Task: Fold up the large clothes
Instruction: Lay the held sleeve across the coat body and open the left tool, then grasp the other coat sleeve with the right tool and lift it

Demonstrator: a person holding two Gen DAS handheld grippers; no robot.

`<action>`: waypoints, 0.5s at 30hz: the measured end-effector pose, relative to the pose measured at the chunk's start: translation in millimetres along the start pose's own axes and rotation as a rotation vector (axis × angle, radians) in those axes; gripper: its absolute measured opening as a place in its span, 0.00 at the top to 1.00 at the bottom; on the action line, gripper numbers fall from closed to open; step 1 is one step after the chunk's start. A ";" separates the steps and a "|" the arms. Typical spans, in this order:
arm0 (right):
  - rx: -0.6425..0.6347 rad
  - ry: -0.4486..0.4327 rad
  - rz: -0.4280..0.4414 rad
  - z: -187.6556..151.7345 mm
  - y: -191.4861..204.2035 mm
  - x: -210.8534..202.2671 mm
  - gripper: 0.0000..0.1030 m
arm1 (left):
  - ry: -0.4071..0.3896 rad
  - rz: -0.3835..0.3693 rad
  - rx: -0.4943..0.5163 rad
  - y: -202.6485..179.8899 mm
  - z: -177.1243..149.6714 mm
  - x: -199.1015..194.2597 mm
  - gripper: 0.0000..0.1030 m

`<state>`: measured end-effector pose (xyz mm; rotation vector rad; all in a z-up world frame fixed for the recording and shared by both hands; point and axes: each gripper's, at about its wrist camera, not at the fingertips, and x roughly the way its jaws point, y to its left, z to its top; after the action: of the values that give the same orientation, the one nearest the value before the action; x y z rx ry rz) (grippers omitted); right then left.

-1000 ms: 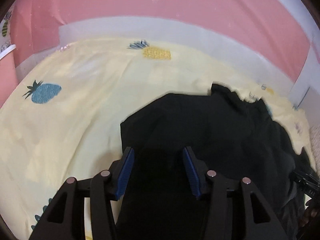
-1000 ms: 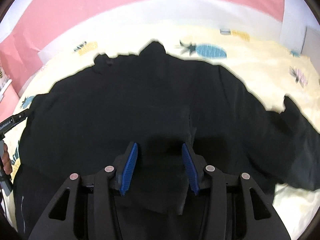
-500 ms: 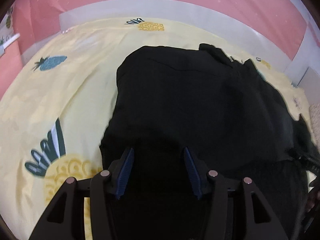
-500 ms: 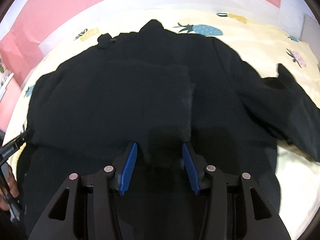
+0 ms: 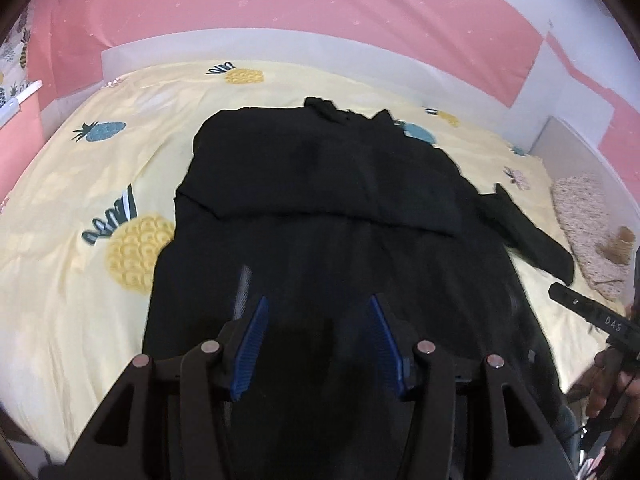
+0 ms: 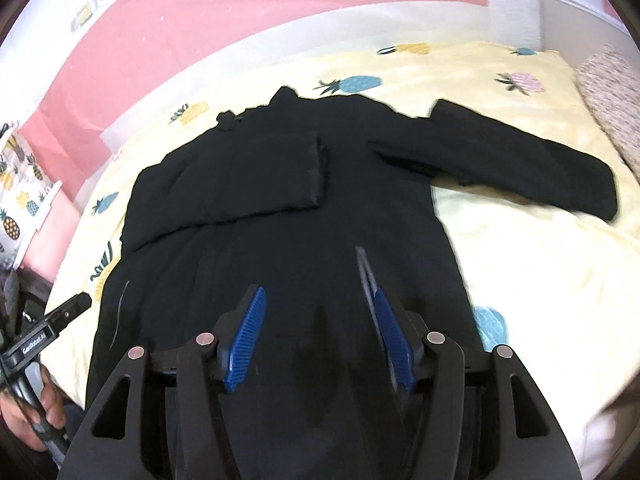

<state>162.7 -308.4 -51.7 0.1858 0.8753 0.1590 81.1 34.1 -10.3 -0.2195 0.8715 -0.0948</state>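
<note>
A black long-sleeved garment [image 6: 280, 248] is lying spread across the middle of the pineapple-print yellow bedsheet [image 6: 520, 248], one sleeve folded over its chest (the other reaching toward the sheet's right edge). The left gripper [image 5: 316, 344] is hovering with jaws apart and empty; the right gripper [image 6: 320, 340], jaws just opening, is gripping nothing.

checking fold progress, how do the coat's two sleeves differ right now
The left sleeve is folded in across the chest; the right sleeve is spread out sideways.
The left sleeve lies on the coat; the right sleeve lies mostly on the yellow sheet.
Both are black and lie flat.
</note>
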 end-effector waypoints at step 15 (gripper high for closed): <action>0.091 -0.103 -0.026 -19.6 -34.5 -63.7 0.44 | -0.048 -0.029 0.076 -59.8 -10.8 -47.8 0.48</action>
<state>109.5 -353.7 -24.2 0.2651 0.7829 0.0843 42.5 -17.6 32.5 -0.1628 0.8157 -0.1494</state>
